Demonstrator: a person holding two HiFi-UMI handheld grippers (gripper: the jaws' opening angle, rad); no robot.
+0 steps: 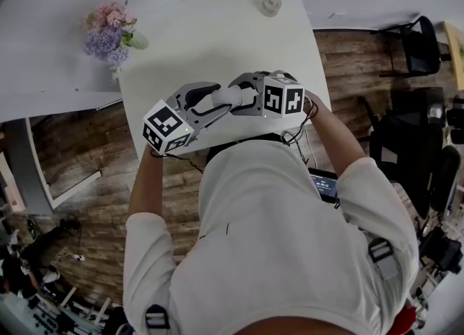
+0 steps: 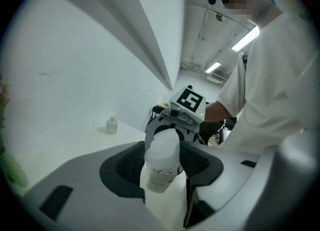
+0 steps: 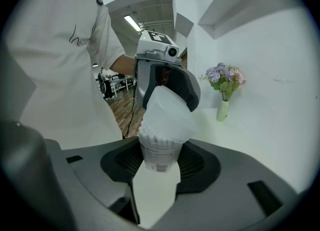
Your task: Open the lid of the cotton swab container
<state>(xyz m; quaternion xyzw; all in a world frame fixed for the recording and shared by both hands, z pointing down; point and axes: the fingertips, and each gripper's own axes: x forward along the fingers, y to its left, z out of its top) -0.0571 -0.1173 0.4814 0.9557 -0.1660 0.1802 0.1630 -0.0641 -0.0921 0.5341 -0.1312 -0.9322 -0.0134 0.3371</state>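
The person in the white top (image 1: pixel 290 239) stands at the near edge of the white tabletop (image 1: pixel 210 43), holding both tools close together with their tips pointing at each other. Between them, just above the tabletop, is the cotton swab container (image 3: pixel 160 151), roughly upright.

The right tool (image 3: pixel 159 161) has the lower body of the container pinched between its two dark pads, with the printed label facing its camera. A row of white swab tips shows just above the grip.

The left tool (image 2: pixel 163 161) comes in from the other side and takes the container higher up. Its pads press on either side of the frosted lid (image 3: pixel 168 114). From the right gripper view the lid looks tipped to one side over the swab tips. The plastic is cloudy, though, so I can't quite tell if it has come free of the body or only leans.

A small vase of pink and purple flowers (image 1: pixel 109 32) stands at the far left corner of the tabletop. A little clear bottle (image 1: pixel 270 3) stands near the far edge, well apart from the tools.
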